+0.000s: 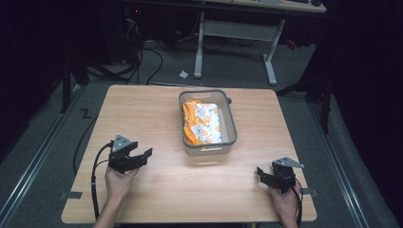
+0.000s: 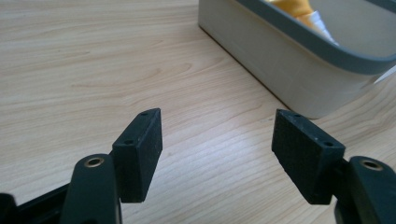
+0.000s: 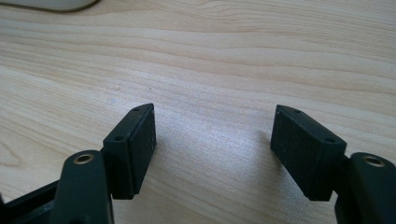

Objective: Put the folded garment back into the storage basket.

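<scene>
Mid-table sits the grey-rimmed plastic bin (image 1: 207, 121), stuffed with orange-and-white packets (image 1: 201, 122), likely light, crinkly and slippery. Left gripper (image 1: 145, 156) hovers near its left wall, jaws released; right gripper (image 1: 260, 173) waits near-right, released too. Best pinch a packet's edge.

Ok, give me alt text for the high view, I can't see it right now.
A grey bin of orange and white packets sits mid-table on the wooden table. The left gripper and right gripper rest near the front edge, jaws open and empty, pointing inward.
</scene>
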Motion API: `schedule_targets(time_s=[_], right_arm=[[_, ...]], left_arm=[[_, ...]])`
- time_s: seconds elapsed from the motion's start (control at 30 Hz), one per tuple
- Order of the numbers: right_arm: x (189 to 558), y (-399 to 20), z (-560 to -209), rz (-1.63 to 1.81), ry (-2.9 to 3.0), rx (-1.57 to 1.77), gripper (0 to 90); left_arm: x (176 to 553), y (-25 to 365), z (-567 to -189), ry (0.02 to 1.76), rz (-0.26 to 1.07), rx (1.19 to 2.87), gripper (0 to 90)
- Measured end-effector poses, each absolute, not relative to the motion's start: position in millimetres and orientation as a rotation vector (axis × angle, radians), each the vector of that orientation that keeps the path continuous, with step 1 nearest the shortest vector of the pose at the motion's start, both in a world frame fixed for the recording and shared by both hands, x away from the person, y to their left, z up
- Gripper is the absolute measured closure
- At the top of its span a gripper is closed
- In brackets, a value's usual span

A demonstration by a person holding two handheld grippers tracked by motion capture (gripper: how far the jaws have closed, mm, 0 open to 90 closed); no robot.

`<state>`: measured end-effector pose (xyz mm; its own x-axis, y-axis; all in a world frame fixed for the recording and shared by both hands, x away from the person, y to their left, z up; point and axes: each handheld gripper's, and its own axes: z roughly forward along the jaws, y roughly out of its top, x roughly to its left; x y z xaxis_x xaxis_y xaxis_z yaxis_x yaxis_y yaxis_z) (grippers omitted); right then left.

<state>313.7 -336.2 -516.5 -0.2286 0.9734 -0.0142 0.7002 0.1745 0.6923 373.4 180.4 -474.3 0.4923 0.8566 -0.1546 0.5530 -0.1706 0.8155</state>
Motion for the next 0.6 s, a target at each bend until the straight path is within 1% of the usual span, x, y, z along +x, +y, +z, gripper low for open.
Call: schedule_targets(time_s=[0.47, 0.6], right_arm=[[313.7, -336.2, -516.5, 0.791, 1.998, 1.574, 31.5], [313.7, -336.2, -516.5, 0.790, 1.998, 1.574, 31.5]], left_arm=[[366.2, 203.7, -508.4, 1.288, 0.455, 1.858, 33.7], [363.2, 204.6, -512.1, 1.291, 0.490, 1.880, 33.3]])
